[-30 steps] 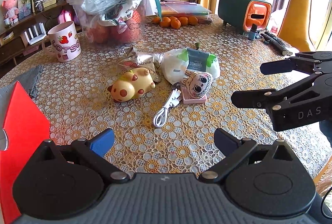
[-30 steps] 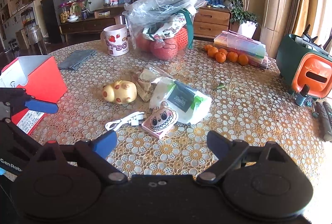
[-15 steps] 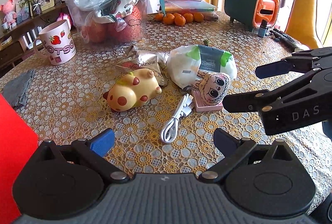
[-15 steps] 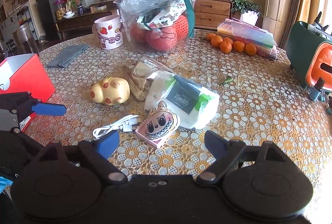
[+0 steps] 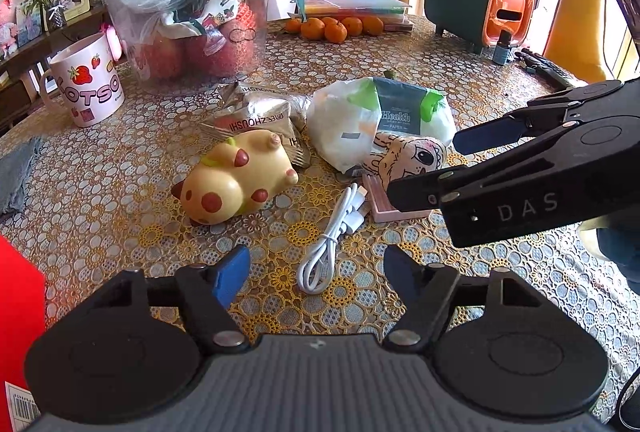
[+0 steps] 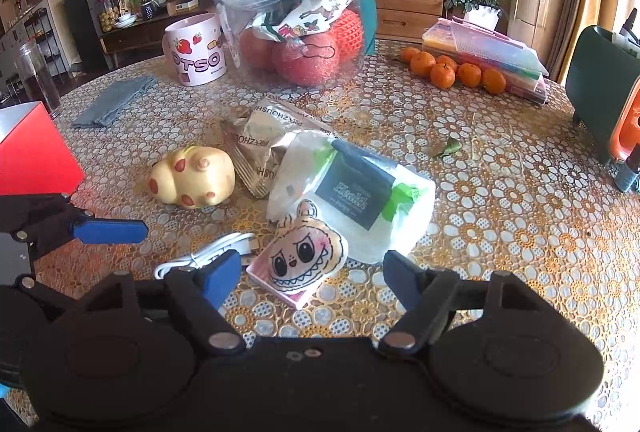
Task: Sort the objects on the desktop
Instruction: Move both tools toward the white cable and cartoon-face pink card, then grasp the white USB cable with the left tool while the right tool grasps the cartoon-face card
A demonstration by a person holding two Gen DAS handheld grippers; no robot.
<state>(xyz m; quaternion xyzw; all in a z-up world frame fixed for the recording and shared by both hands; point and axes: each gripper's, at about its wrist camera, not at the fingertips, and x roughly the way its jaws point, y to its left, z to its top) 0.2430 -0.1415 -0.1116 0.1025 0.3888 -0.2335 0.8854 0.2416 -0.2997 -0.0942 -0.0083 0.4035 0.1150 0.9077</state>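
On the flowered tablecloth lie a yellow spotted pig toy [image 5: 236, 187], silver snack packets [image 5: 256, 111], a white tissue pack [image 5: 380, 119], a coiled white cable [image 5: 332, 244] and a cartoon plush [image 6: 304, 260] on a pink box [image 5: 384, 207]. My left gripper [image 5: 316, 278] hangs low over the cable with its jaws closing; the cable lies just ahead between the fingertips, untouched. My right gripper [image 6: 310, 274] is closing too, and its fingers straddle the plush and box without pressing on them. In the left wrist view the right gripper [image 5: 423, 167] reaches in from the right over the plush.
A strawberry mug [image 5: 88, 87] and a clear bag of fruit [image 5: 192, 11] stand behind the pile. Tangerines [image 5: 332, 27] and a green and orange holder [image 5: 480, 11] sit at the back right. A red box [image 5: 16, 312] is at the left edge, with a grey cloth [image 5: 16, 175] beyond it.
Both grippers have come forward and down toward the pile. Both pairs of jaws have narrowed. The right gripper now covers part of the plush in the left wrist view.
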